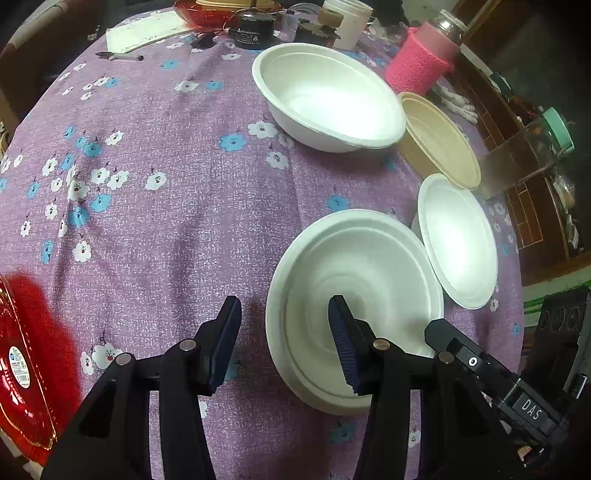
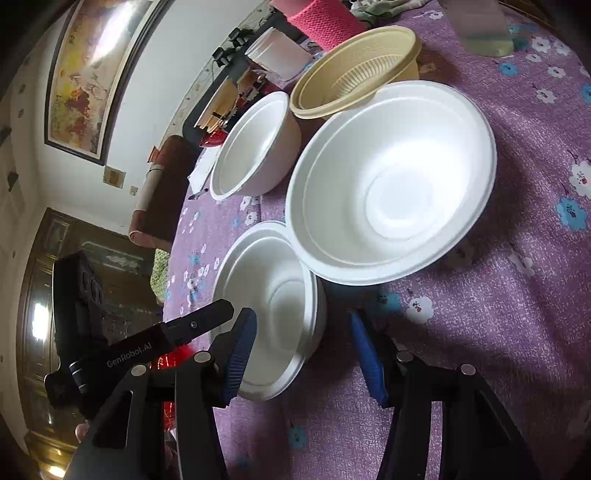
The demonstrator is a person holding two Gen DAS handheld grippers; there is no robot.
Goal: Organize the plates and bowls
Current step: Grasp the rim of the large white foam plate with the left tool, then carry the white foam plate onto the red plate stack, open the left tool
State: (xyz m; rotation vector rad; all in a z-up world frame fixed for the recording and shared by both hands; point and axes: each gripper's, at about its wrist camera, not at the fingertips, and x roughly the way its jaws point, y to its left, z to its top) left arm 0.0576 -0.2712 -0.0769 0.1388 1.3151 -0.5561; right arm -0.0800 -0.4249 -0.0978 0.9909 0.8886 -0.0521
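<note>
Three white foam bowls and a tan bowl sit on the purple flowered tablecloth. In the left wrist view my left gripper (image 1: 286, 314) is open, straddling the left rim of the near white bowl (image 1: 369, 273). Beyond it are a second white bowl (image 1: 458, 240), the tan bowl (image 1: 439, 140) and a large white bowl (image 1: 325, 96). In the right wrist view my right gripper (image 2: 303, 332) is open around the right rim of the near white bowl (image 2: 273, 295). Behind it are a wide white bowl (image 2: 391, 177), the tan bowl (image 2: 354, 70) and a third white bowl (image 2: 255, 144).
A red plate (image 1: 26, 354) lies at the table's left edge. At the far side stand a pink knitted bottle cover (image 1: 421, 62), a white jar (image 1: 347, 18), a black device (image 1: 251, 29), paper and a pen (image 1: 122, 56). A clear jug (image 1: 524, 155) is at the right.
</note>
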